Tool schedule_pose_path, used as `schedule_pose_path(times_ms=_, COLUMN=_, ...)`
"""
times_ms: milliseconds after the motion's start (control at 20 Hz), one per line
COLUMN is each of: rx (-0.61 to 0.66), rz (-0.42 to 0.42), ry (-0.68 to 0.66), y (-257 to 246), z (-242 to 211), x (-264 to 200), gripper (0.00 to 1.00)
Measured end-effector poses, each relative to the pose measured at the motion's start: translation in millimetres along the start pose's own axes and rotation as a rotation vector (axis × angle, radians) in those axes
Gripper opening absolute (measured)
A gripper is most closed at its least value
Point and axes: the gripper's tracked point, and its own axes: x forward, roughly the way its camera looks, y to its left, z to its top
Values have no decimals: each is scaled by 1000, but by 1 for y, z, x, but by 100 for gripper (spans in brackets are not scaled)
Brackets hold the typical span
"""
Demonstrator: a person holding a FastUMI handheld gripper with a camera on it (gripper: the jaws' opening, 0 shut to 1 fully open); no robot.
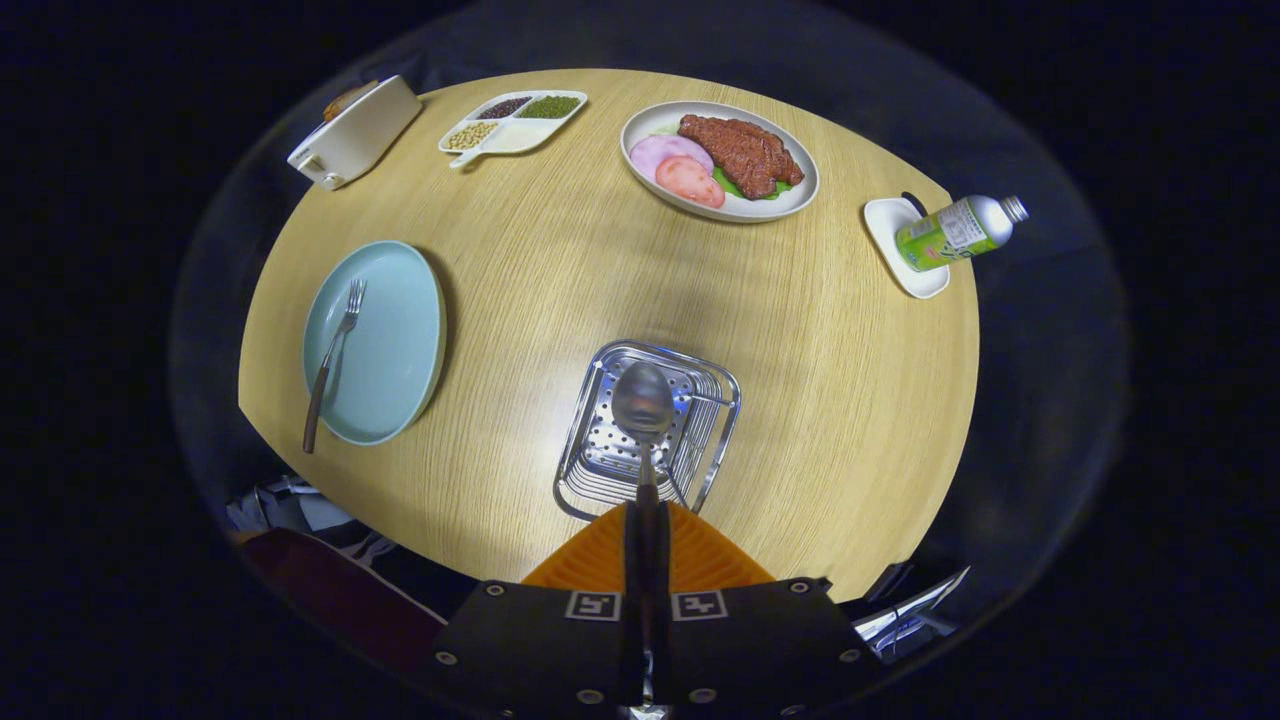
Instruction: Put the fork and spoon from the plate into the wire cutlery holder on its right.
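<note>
Claw [647,525] grips spoon [643,402] above holder [722,420]; fork [334,362] on plate [400,340].

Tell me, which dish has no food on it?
The light blue plate left of the wire holder: it carries just a fork. The fingers are shut on the spoon.

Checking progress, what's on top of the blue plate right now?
A fork lies on the blue plate, handle past its rim. The spoon is in the fingers over the cutlery holder.
</note>
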Motion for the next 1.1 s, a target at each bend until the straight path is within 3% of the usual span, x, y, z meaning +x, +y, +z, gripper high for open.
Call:
schedule_pose_path(times_ms=300, rx=19, rz=-51, ry=-86, y=-4, z=8, x=-23, gripper=19)
schedule_pose_path(times_ms=450, rx=59, rz=-58, ry=-199, y=12, z=24, x=-51, gripper=45)
schedule_pose_path(times_ms=700, rx=73, rz=-40, ry=-429, y=80, z=57, x=-81, gripper=89)
schedule_pose_path(times_ms=900, rx=82, rz=34, ry=-492, y=159, z=63, x=-61, gripper=95)
schedule_pose_path(times_ms=1100, rx=179, rz=125, ry=-521, y=231, z=62, x=-31, gripper=95)
